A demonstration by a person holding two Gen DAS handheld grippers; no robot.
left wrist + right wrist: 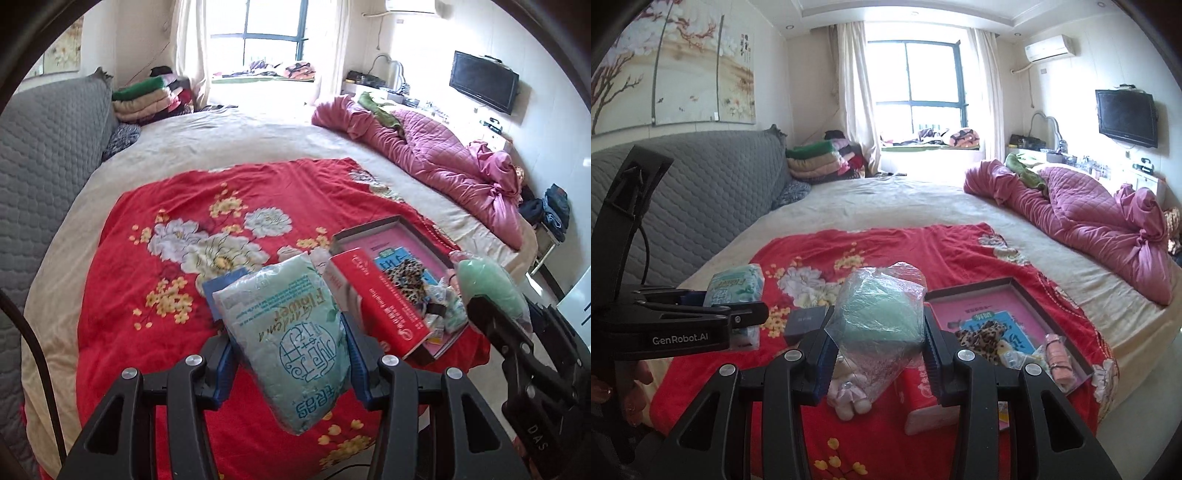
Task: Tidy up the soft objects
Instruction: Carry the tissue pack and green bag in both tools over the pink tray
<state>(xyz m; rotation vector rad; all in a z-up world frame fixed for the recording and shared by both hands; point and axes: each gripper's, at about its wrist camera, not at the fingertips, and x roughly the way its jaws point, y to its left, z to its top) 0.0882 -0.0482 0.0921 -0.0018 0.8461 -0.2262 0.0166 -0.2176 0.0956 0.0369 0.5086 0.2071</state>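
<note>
My left gripper (pixel 289 356) is shut on a pale green tissue pack (pixel 291 332) printed "Flower", held above the red floral blanket (pixel 147 288). My right gripper (pixel 875 354) is shut on a green soft item in a clear plastic bag (pixel 882 317); it shows in the left wrist view too (pixel 487 284). A shallow box tray (pixel 1004 288) to the right holds a leopard-print cloth (pixel 979 332), a pink roll (pixel 1057 349) and small packets. A red box (pixel 380 299) lies against the tray. A small plush toy (pixel 847 395) lies under the bag.
A small dark box (pixel 805 325) lies on the blanket. A crumpled pink quilt (pixel 1089 218) lies on the bed's right side. A grey quilted headboard (pixel 683 206) is at the left, with folded blankets (pixel 816 158) behind.
</note>
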